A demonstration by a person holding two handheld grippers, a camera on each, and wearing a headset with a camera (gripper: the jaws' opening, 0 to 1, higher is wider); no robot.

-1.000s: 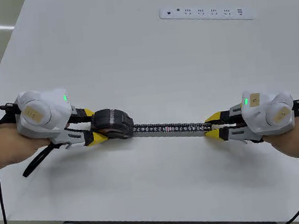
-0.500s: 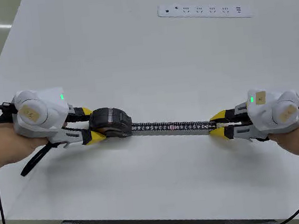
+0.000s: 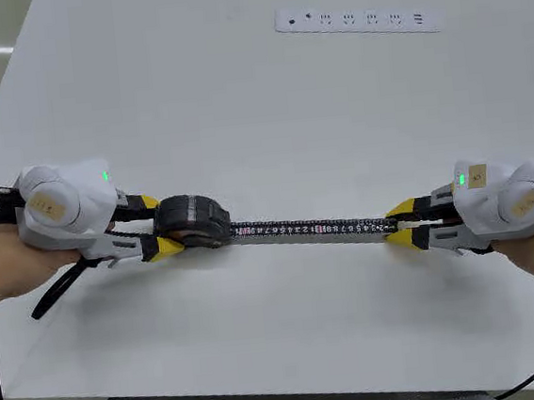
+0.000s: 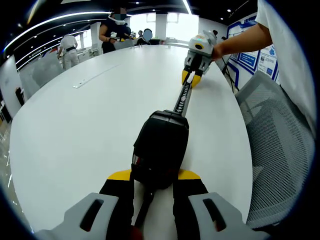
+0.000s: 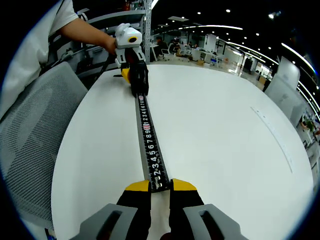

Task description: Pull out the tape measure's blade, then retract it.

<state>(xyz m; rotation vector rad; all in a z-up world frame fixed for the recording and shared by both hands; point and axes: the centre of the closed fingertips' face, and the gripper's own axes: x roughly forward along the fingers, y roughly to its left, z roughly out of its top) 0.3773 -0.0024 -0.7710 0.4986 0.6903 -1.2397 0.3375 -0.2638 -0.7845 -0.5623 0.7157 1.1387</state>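
Now: open-plan room with ceiling strip lights, desks, and standing people point(image 4: 117, 25) far behind. White counter point(image 3: 240, 117), rounded at the end, carries a white power strip point(image 3: 357, 20) lying flat near its far edge, well apart from the work. Grey mesh chair point(image 4: 280, 150) stands at the near edge. Left tongs point(image 3: 163, 225) are clamped on the black tape measure point(image 3: 192, 222), one yellow tip on each side of the case, which rests on the counter. Blade point(image 3: 307, 227) runs out of the case mouth, straight and low along the counter, to the right tongs point(image 3: 400, 223). Right tongs are pinched together on the blade's free end. Printed numerals face up.
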